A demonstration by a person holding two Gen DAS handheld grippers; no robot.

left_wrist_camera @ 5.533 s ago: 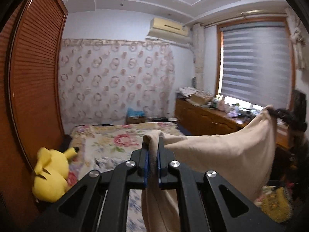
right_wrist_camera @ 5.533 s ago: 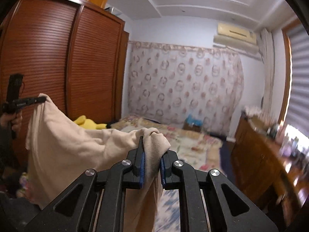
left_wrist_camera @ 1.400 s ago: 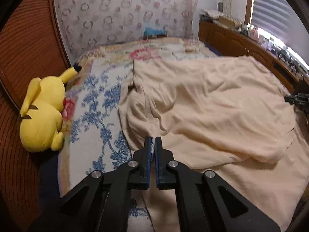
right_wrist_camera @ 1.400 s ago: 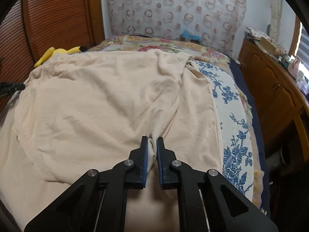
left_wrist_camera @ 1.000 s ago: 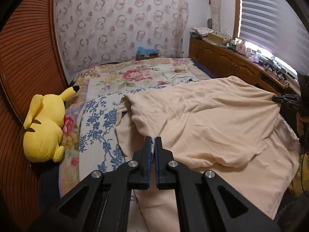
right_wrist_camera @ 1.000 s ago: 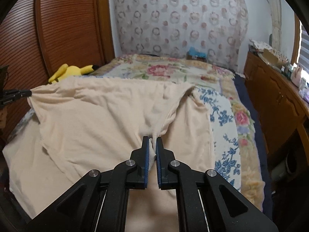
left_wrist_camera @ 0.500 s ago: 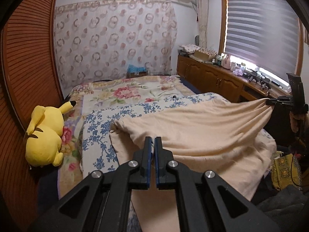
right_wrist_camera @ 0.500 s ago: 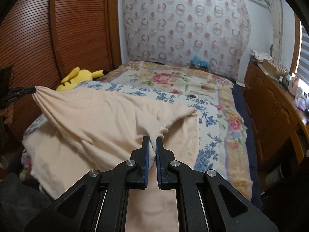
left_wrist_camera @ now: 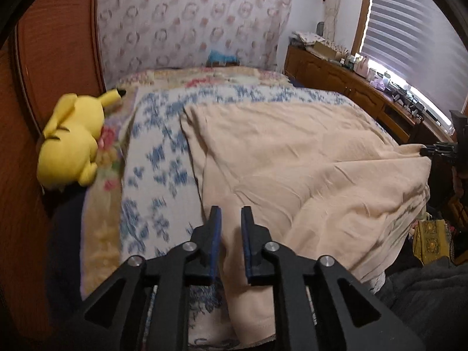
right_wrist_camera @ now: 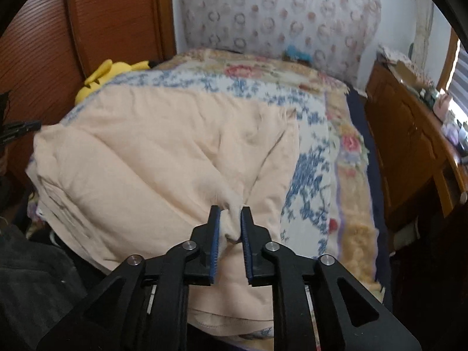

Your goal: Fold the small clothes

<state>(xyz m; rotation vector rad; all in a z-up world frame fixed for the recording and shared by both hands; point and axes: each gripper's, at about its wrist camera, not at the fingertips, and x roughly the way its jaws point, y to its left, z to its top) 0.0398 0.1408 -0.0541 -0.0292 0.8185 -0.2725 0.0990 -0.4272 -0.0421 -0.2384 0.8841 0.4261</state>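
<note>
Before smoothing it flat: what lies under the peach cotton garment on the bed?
The peach cotton garment lies on a blue-and-white floral bedspread, which shows along its edges. Anything else beneath it is covered.

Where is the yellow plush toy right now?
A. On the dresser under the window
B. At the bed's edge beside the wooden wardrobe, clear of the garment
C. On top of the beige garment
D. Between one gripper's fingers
B: the yellow plush toy lies at the bed's edge against the wooden wardrobe, with floral bedspread showing between it and the beige garment.
</note>
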